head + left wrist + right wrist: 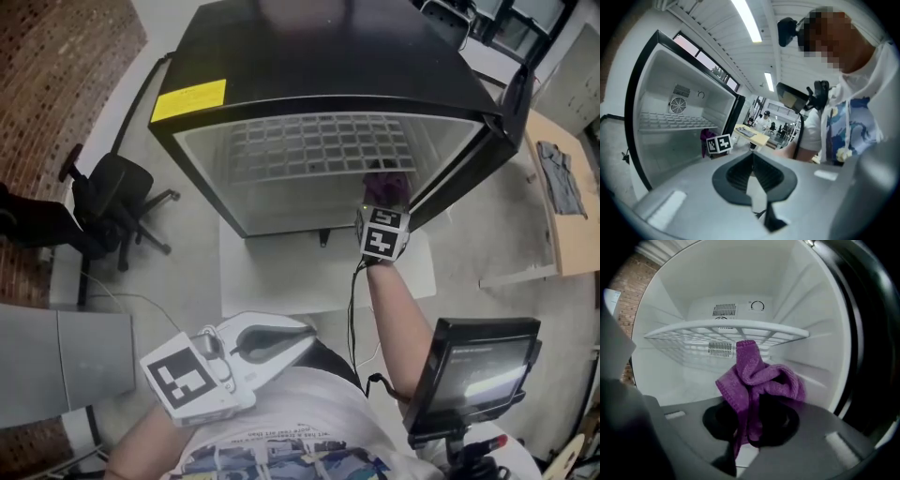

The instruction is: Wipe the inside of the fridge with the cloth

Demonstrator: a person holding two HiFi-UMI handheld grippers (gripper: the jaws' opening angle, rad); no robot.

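Observation:
A black mini fridge [328, 56] stands open, and its white inside holds a wire shelf [319, 145]. My right gripper [384, 204] is at the fridge's mouth on the right side, just below the shelf, shut on a purple cloth [387, 184]. In the right gripper view the cloth [757, 373] bunches up over the jaws of this gripper [749, 427], in front of the shelf [726, 330] and the back wall. My left gripper [298, 341] is held low near the person's body, well away from the fridge. Its jaws [752, 176] are shut on nothing.
The fridge sits on a white platform [281, 277], its door [514, 98] swung open on the right. A black office chair [112, 202] stands left beside a brick wall [56, 56]. A wooden table [562, 197] is on the right, and a small monitor [480, 370] at lower right.

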